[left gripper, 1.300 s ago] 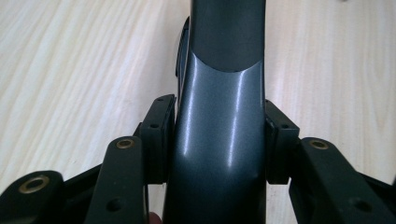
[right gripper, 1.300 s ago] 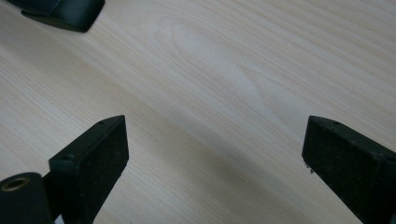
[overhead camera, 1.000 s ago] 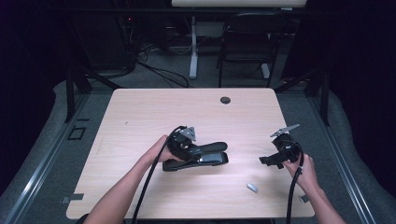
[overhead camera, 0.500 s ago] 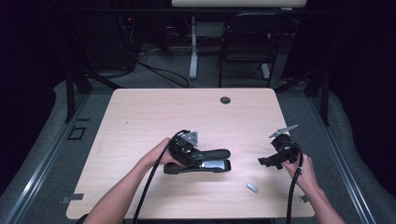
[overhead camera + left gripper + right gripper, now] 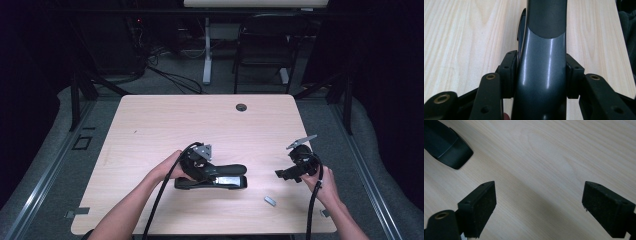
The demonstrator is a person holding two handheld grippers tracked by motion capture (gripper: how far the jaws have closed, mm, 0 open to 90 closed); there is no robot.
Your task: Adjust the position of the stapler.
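While I hold both claws low over the table (image 5: pixel 150 125), the big pale wood top sits in the middle of the high view. My stapler (image 5: pixel 212 176) lies flat on it, a little below the middle of that picture. It is long and dark, and its grey arm runs off to the right.

My left claw (image 5: pixel 200 167) sits at the stapler's left end. In the left gripper view the grey arm (image 5: pixel 544 75) runs up the middle of the picture, and one black pad (image 5: pixel 508 72) presses on each side of it. So this claw is about half closed, with a firm hold on the stapler.

My right claw (image 5: pixel 292 170) is at the right of the high view, well apart from the stapler. In the right gripper view its pads (image 5: pixel 480 205) stand wide, with bare wood between them. They have just been closing a little.

One small grey piece (image 5: pixel 270 201) lies on the table at the lower right, between the stapler and my right claw.
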